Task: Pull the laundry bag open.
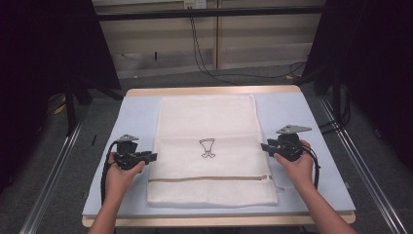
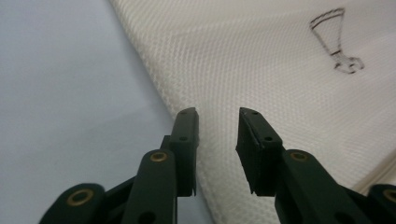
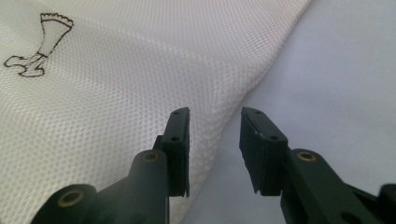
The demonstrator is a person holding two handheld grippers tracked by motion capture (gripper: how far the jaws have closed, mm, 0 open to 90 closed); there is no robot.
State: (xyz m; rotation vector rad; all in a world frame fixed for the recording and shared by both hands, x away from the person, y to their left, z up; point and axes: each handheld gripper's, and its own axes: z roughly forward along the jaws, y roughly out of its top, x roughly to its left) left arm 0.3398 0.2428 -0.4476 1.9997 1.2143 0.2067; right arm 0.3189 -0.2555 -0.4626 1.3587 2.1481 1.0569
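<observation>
Pale blue table (image 1: pixel 136 114): flat, zipped mesh laundry bag (image 1: pixel 209 122), contents unseen; left gripper (image 1: pixel 152 157), right gripper (image 1: pixel 265 146) fingers part-open, holding nothing.

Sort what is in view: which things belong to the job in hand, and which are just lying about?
Part of the job:
- white mesh bag, lying flat
- left gripper, jaws apart at the bag's left edge
- right gripper, jaws apart at its right edge

Just there:
- pale blue mat under the bag
- black cables on the floor behind the table

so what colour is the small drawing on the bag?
Dark brown outline on white mesh laundry bag; right gripper view.
</observation>
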